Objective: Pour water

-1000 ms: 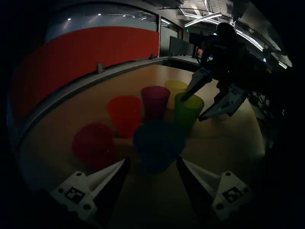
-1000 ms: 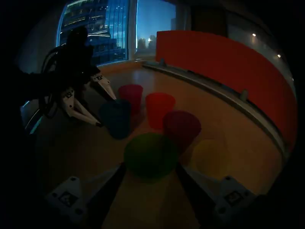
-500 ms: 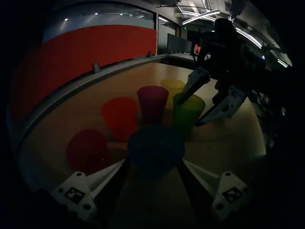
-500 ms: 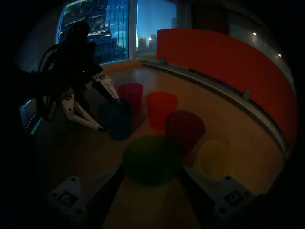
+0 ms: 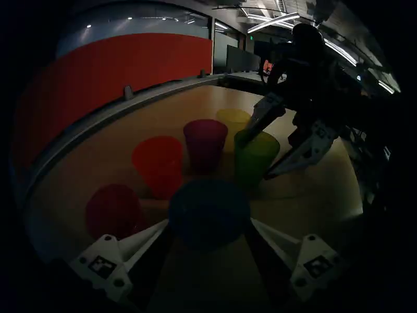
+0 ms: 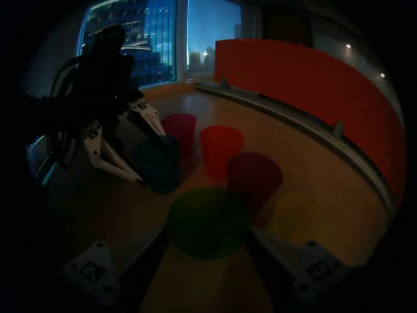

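- A dim room, with a pale wooden table (image 5: 318,195) under low light. A long red partition (image 5: 104,73) runs along the table's far edge. In the right gripper view a window (image 6: 208,26) behind it shows tall buildings against a deep blue sky.
- Six plastic cups stand upright in a loose cluster on the table.
- The blue cup (image 5: 208,211) is closest in the left gripper view. It sits between the two white fingers of the left gripper (image 5: 208,223).
- That gripper's jaws are spread wide, one finger on each side of the blue cup. The light is too low to tell whether the fingers touch its wall.
- Just behind the blue cup, from left to right, are a dark red cup (image 5: 112,208), an orange cup (image 5: 158,164), a magenta cup (image 5: 205,142) and a green cup (image 5: 255,156).
- A yellow cup (image 5: 233,117) stands farthest back, just behind the magenta and green ones.
- The right gripper (image 6: 206,229) faces the cluster from the opposite side, with the green cup closest to its camera.
- Its jaws are also spread wide, with the green cup between the two fingers. Whether they touch it cannot be made out.
- In each view the other gripper shows farther off, its white fingers straddling its own cup, with a dark shape behind it.
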Tool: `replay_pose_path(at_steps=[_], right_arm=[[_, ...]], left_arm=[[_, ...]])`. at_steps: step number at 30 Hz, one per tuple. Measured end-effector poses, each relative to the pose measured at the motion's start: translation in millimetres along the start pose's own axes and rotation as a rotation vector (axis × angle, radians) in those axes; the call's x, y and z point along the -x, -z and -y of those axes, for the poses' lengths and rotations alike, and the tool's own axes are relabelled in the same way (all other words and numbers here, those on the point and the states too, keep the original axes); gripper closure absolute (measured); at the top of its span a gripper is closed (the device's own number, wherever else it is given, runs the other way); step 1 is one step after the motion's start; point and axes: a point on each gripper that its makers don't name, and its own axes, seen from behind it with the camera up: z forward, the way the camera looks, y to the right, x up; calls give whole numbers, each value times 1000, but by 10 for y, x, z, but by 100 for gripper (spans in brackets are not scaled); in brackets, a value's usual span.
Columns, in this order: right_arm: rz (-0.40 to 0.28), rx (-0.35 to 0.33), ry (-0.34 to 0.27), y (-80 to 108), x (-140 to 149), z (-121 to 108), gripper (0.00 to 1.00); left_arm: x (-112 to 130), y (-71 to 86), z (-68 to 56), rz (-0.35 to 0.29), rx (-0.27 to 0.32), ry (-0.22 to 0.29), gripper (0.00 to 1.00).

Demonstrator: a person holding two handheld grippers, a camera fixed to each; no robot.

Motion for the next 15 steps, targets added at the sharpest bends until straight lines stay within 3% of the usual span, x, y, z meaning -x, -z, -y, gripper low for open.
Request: replay_pose_path(at_steps=[15], right_arm=[[1,-13,-11,-36,21,53,4]], left_arm=[[13,-13,-6,0,4,12,15]])
